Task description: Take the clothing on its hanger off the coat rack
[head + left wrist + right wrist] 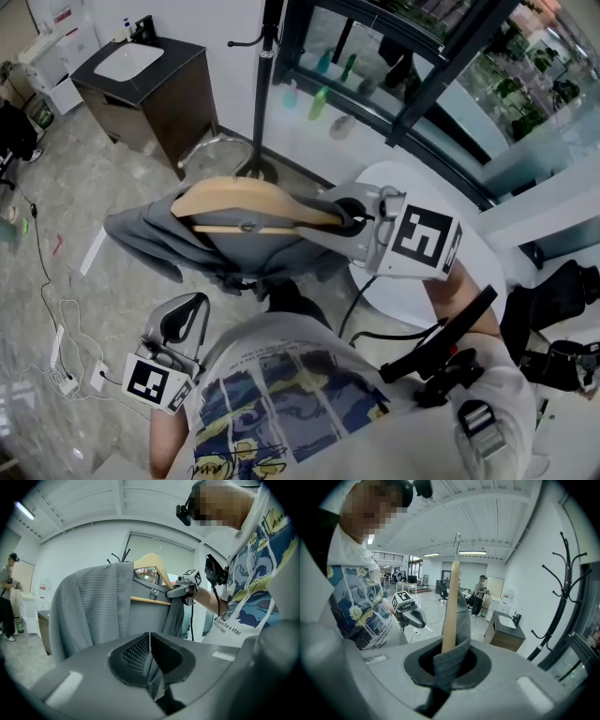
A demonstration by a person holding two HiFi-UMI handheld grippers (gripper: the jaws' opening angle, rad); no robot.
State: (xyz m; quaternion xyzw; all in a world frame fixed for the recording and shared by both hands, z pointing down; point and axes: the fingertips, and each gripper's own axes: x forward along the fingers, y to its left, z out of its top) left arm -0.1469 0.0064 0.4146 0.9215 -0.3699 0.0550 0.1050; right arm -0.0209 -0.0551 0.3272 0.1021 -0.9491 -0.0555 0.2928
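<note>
A wooden hanger carries a grey garment and hangs in the air in front of me, off the black coat rack behind it. My right gripper is shut on the hanger's right end, with grey cloth pinched in too. In the right gripper view the hanger arm and the garment rise straight out of the right gripper. My left gripper hangs low by my body, apart from the garment. The left gripper is shut with its pads together, and the garment shows beyond it.
A dark cabinet with a white sink stands at the back left. A round white table is at the right, under my right arm. Cables and a power strip lie on the floor at the left. A person stands far off.
</note>
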